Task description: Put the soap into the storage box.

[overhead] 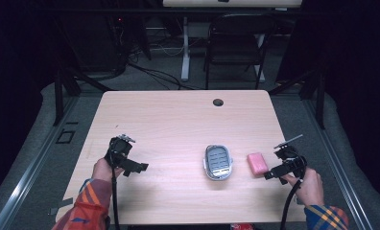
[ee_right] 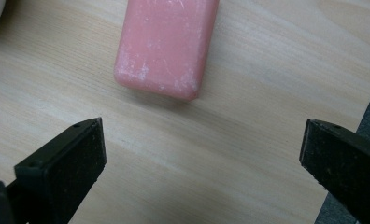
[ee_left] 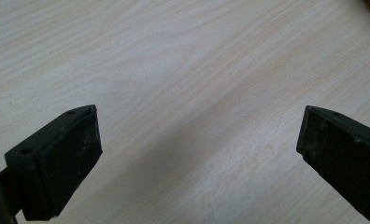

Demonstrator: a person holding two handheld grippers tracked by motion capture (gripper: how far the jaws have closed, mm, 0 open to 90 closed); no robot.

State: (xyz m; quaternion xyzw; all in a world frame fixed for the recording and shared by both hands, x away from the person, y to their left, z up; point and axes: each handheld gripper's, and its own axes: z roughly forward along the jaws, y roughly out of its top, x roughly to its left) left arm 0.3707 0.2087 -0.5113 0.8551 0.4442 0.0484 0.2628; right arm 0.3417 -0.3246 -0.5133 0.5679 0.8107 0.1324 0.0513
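Both pairs of fingers stand spread wide with nothing between them: your left gripper (overhead: 141, 167) hangs over bare wood at the table's left front, and your right gripper (overhead: 270, 174) sits near the right front edge, its jaws aimed at the pink bar. Seen from the right gripper view, the black pads (ee_right: 73, 170) are flat, matte and scuffed with pale dust, each backed by a hard plastic block with small screw holes. Your hands (overhead: 104, 168) come in from the bottom of the high view in orange, blue and yellow plaid sleeves (overhead: 85, 206), a black cable trailing from each gripper.

Just ahead of your right jaws lies the pink soap bar (ee_right: 167, 46), a rounded rectangular block, smooth but chalky with white scratches, flat on the table and apart from the pads. To its left, near but not touching, rests the soap dish (overhead: 218, 162), an oval grey tray with a ribbed, slotted insert, sitting close to the table's centre front.

The table (overhead: 178, 120) is pale wood-grain laminate with rounded corners and a small round cable hole (overhead: 218, 102) near the far edge. Beyond it stand a dark folding chair (overhead: 236, 45), a white desk leg (overhead: 184, 48) and loose cables on grey carpet.
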